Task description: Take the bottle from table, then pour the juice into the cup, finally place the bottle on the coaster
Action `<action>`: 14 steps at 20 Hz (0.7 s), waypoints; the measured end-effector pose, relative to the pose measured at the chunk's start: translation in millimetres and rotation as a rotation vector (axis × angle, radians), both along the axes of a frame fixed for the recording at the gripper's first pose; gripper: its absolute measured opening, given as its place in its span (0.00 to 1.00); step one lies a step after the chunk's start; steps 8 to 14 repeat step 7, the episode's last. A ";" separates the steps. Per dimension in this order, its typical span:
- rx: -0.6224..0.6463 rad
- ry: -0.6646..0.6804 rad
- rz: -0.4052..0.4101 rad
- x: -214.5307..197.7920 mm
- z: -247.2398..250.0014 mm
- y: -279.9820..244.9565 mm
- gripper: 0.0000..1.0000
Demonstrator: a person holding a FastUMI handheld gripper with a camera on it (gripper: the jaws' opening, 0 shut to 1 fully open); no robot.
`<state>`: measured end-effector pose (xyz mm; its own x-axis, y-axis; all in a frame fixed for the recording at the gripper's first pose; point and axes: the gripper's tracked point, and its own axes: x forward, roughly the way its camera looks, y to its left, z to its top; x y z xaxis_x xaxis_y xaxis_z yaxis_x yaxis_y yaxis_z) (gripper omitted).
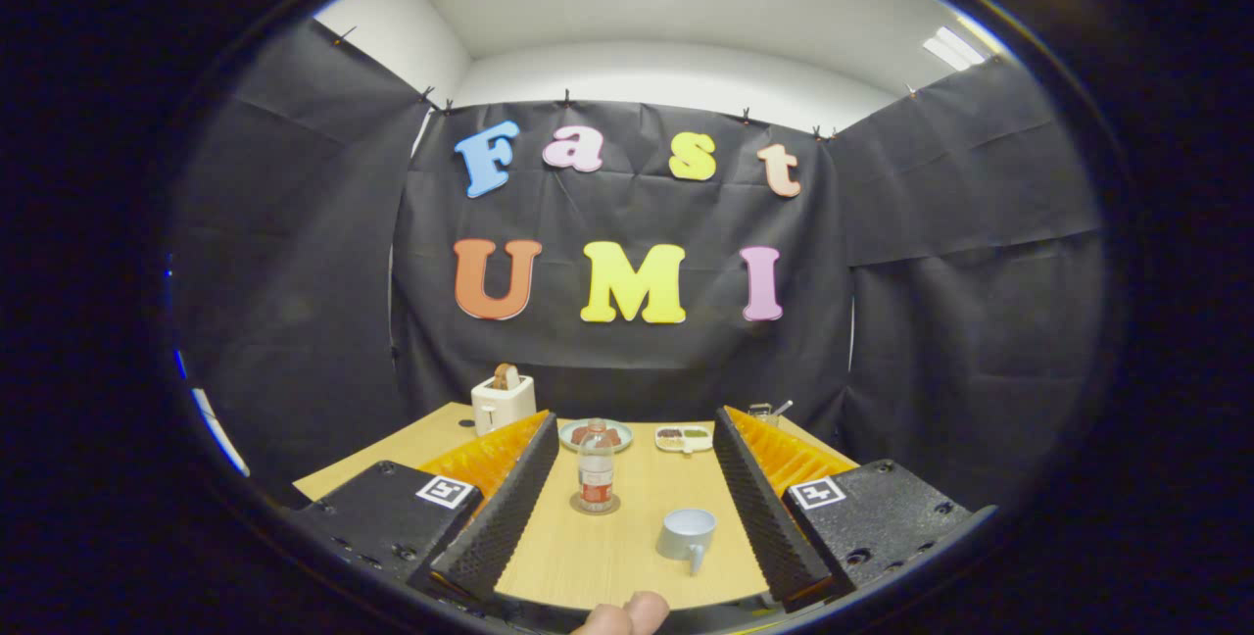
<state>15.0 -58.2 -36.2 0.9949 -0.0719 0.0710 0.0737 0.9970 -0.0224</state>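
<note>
Well, gripper (627, 508) gapes: bottle (595, 466) (on coaster (595, 506)), cup (687, 534) between fingers.

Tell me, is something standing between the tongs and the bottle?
No. The tongs are open, and the bottle stands ahead between their fingers with only bare table before it. The cup sits nearer but off to the right.
</note>
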 end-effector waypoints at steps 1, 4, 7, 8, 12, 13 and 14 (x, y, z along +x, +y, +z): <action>0.009 -0.005 -0.002 -3.6 1.3 -4.3 1.00; 0.051 0.009 0.005 -14.1 4.5 -14.1 1.00; 0.037 0.016 0.000 -21.1 8.3 -21.9 1.00; 0.037 0.016 0.000 -21.1 8.3 -21.9 1.00; 0.037 0.016 0.000 -21.1 8.3 -21.9 1.00; 0.037 0.016 0.000 -21.1 8.3 -21.9 1.00; 0.037 0.016 0.000 -21.1 8.3 -21.9 1.00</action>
